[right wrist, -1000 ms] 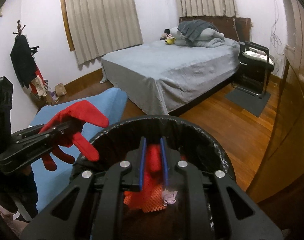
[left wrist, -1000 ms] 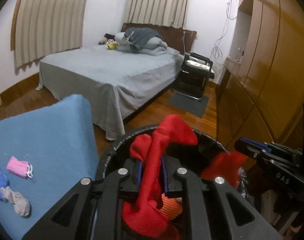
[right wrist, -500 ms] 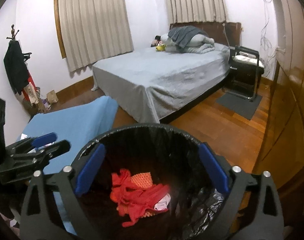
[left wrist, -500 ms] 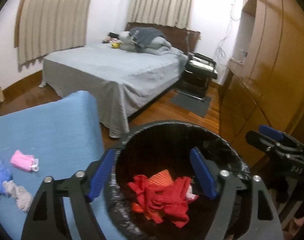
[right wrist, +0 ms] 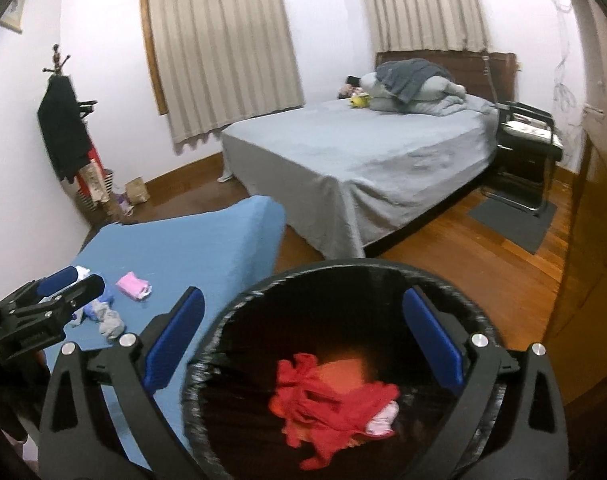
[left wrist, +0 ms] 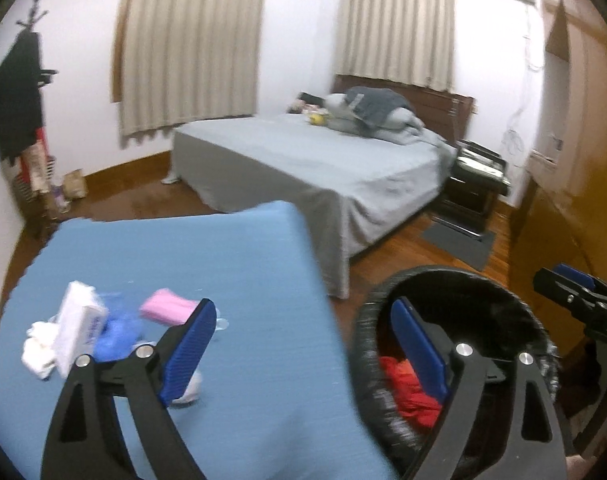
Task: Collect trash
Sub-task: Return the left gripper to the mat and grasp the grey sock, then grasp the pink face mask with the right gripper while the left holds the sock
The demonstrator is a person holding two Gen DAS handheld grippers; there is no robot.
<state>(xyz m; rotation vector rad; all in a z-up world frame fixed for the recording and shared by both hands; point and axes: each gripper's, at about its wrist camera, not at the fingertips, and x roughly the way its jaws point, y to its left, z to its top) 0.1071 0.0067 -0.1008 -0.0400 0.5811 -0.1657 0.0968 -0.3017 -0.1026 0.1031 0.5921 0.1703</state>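
A black-lined trash bin (right wrist: 343, 276) stands beside a blue table (left wrist: 223, 264); it also shows in the left wrist view (left wrist: 367, 320). Red trash (right wrist: 327, 396) lies inside it. My right gripper (right wrist: 303, 344) is open and empty above the bin. My left gripper (left wrist: 303, 348) is open and empty over the table's right edge, between table and bin. On the table lie a pink item (left wrist: 165, 311), a white tissue pack (left wrist: 79, 332), blue crumpled plastic (left wrist: 115, 330) and white wads (left wrist: 37, 354). A grey wad (right wrist: 111, 322) lies there too.
A grey bed (left wrist: 323, 160) stands behind the table. A black side stand (left wrist: 475, 184) and a grey mat (left wrist: 459, 240) are near the wooden wardrobe (left wrist: 575, 184) on the right. A coat rack (left wrist: 19, 100) stands at the far left.
Both grippers opened and dropped the red trash into the bin. The left gripper has since swung left toward the table; the right stays over the bin.
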